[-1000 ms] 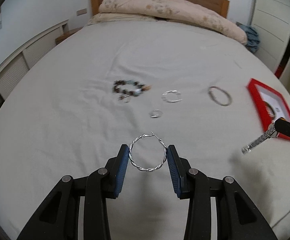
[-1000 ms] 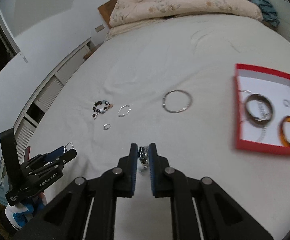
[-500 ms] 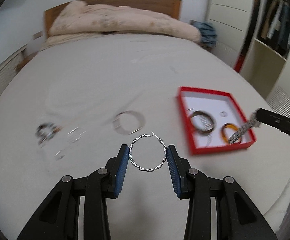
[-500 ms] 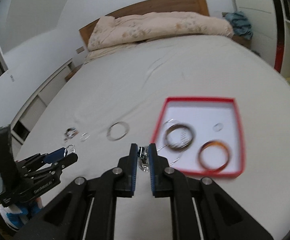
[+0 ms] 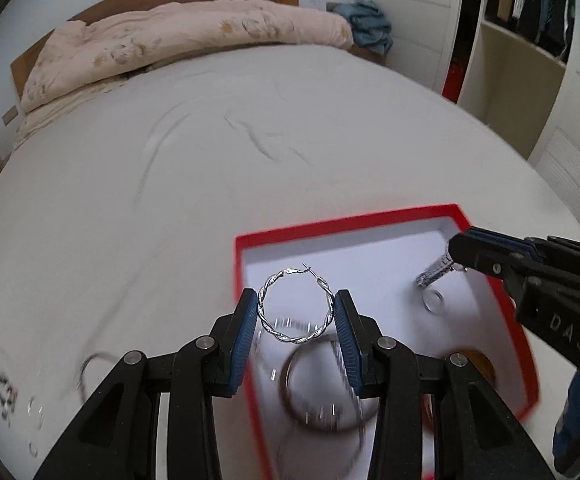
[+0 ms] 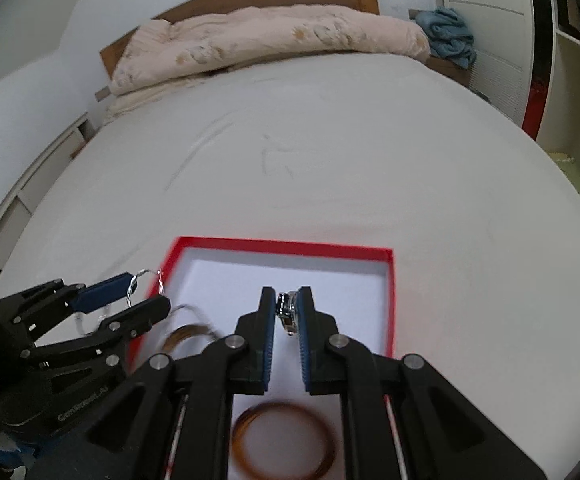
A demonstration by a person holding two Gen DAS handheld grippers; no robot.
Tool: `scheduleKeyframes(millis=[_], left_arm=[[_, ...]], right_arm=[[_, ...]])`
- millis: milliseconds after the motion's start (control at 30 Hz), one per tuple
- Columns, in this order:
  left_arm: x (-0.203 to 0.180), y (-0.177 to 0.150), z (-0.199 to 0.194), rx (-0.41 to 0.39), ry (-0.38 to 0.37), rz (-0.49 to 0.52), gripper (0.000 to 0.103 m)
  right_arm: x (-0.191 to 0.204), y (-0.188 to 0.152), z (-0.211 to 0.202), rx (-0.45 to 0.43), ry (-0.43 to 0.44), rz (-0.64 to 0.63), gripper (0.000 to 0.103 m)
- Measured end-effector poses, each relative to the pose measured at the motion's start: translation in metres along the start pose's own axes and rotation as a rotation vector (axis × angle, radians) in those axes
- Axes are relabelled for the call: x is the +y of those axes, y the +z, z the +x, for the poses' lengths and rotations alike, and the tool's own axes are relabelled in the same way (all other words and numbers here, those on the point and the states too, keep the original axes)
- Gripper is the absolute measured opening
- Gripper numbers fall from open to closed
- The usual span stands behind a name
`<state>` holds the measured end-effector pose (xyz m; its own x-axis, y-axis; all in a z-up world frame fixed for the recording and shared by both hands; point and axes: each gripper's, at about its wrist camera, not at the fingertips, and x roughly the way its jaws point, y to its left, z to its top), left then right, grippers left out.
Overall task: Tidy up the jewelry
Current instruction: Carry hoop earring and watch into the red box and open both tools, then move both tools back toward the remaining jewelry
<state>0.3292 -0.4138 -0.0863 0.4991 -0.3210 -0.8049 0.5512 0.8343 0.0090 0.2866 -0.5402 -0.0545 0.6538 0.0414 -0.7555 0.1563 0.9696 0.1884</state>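
Below both grippers: red box (image 6: 282,245) on bed (image 5: 170,184), bangles inside. Left gripper (image 5: 296,316) fingers hold twisted hoop (image 5: 295,307); right gripper (image 6: 287,312) fingers pinch small silver piece (image 6: 286,309). Bare sheet beyond box's far rim.

Both grippers are matte black linkage frames with silver round-head pivot screws and ribbed blue pads lining the inner faces of the fingers. The left gripper (image 5: 296,316) carries pale lettering along its side, partly legible in the right wrist view. The right gripper (image 6: 287,312) shows the letters "DAS" on its body; blue fabric shows beneath it.
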Motion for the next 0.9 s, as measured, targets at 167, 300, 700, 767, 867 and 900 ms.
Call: scheduleKeyframes(millis=[167, 300, 700, 767, 867, 900], left_arm=[[-0.003, 0.008, 0.04, 0.058, 0.024, -0.008, 0.039], [0.005, 0.009, 0.045, 0.088, 0.007, -0.038, 0.041], [0.016, -0.007, -0.038, -0.015, 0.001, -0.082, 0.047], [0.029, -0.018, -0.067, -0.04, 0.021, -0.091, 0.047], [0.051, -0.03, -0.102, -0.046, 0.059, -0.094, 0.05], [0.061, -0.038, -0.119, -0.051, 0.076, -0.097, 0.051]], right_arm=[[-0.019, 0.0, 0.034, 0.063, -0.014, -0.01, 0.01], [-0.018, -0.006, 0.036, 0.082, -0.02, -0.044, 0.011], [-0.001, -0.01, -0.033, 0.037, -0.064, -0.087, 0.038], [0.009, -0.014, -0.058, 0.018, -0.058, -0.089, 0.038], [0.024, -0.018, -0.092, -0.012, -0.041, -0.085, 0.038], [0.03, -0.021, -0.106, -0.025, -0.032, -0.083, 0.038]])
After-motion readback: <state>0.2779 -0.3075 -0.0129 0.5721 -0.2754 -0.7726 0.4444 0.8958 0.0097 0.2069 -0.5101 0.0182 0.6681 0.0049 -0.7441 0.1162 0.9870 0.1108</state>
